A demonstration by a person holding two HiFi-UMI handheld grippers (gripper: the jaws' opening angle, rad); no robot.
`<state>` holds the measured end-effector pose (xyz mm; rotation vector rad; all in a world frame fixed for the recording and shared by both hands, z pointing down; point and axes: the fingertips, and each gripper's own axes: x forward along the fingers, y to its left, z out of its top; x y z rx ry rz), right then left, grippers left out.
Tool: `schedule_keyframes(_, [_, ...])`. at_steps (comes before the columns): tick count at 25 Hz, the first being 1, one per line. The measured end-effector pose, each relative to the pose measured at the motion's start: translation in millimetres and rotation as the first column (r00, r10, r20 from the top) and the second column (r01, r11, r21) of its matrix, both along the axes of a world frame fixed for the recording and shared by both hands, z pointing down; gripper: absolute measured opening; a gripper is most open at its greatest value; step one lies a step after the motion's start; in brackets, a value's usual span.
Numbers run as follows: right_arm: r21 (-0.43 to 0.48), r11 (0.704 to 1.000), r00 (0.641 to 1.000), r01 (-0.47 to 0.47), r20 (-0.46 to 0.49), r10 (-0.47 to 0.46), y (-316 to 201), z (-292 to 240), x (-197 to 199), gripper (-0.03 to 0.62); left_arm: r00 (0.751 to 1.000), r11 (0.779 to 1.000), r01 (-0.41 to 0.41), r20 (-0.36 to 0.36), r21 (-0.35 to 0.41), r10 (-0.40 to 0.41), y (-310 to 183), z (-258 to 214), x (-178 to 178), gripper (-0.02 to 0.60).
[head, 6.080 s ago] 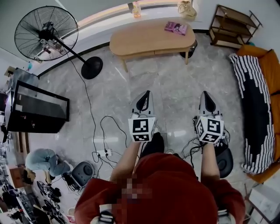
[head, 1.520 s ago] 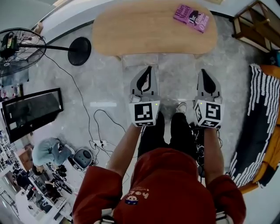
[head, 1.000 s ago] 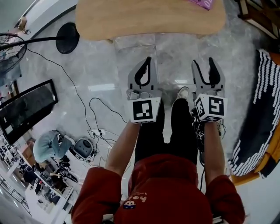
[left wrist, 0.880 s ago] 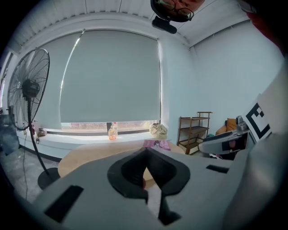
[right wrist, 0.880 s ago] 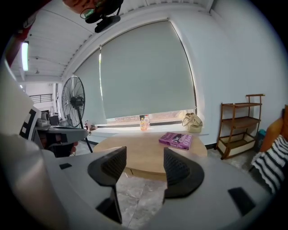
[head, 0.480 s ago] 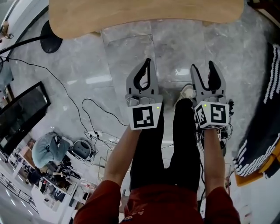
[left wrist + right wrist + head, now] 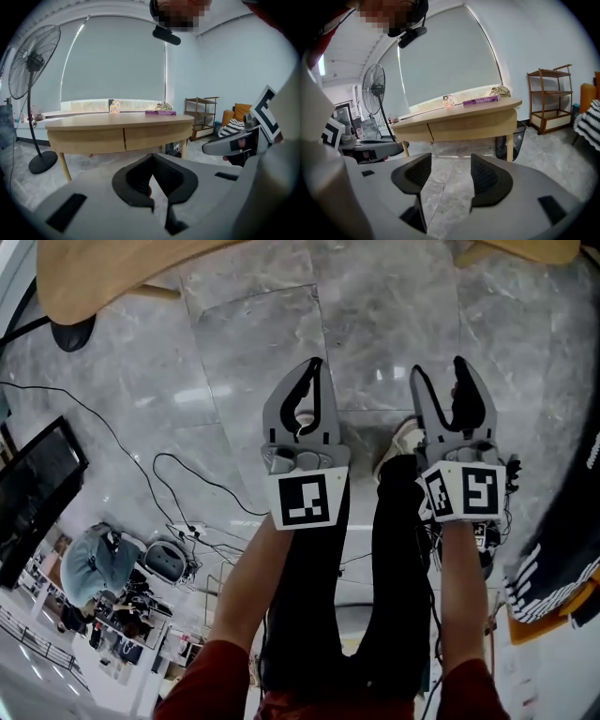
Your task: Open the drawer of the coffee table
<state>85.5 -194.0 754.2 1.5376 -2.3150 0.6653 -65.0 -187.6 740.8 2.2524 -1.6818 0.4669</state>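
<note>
Peeking coffee table [image 7: 103, 268], mostly cropped

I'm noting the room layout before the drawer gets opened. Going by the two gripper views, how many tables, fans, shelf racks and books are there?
coffee table: 1
standing fan: 1
shelf rack: 1
purple book: 1
Total: 4
</note>
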Motion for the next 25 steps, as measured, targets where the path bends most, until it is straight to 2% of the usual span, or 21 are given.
schedule_keyframes(5, [0.020,0.999,0.999,0.037,-0.028,-0.036,2,51,-8,0.261,1.000,1.000,-0.002,0.010,0.023,0.002,3,51,-1,0.005])
schedule_keyframes(8, [0.008,0.998,0.996,0.069,-0.048,-0.069,5,77,-11,0.261,1.000,0.998,0.022,-0.009,0.052,-0.022,1,72,-1,0.005])
schedule_keyframes(14, [-0.007,0.996,0.995,0.092,-0.046,-0.092,-1,100,-18,0.261,0.999,0.999,0.032,-0.006,0.038,-0.032,-5,96,-4,0.005])
schedule_keyframes(16, [-0.012,0.997,0.996,0.082,-0.021,-0.082,-7,103,-18,0.261,0.999,0.998,0.034,-0.005,0.045,-0.033,-10,97,-3,0.005])
schedule_keyframes(19, [-0.022,0.999,0.997,0.047,0.066,-0.045,-24,104,-18,0.261,0.999,0.998,0.037,-0.005,0.053,-0.037,-18,96,-2,0.005])
schedule_keyframes(25, [-0.025,0.999,0.982,-0.026,0.187,0.030,-72,104,-21,0.262,0.999,0.997,0.037,-0.002,0.062,-0.037,-37,94,-4,0.005])
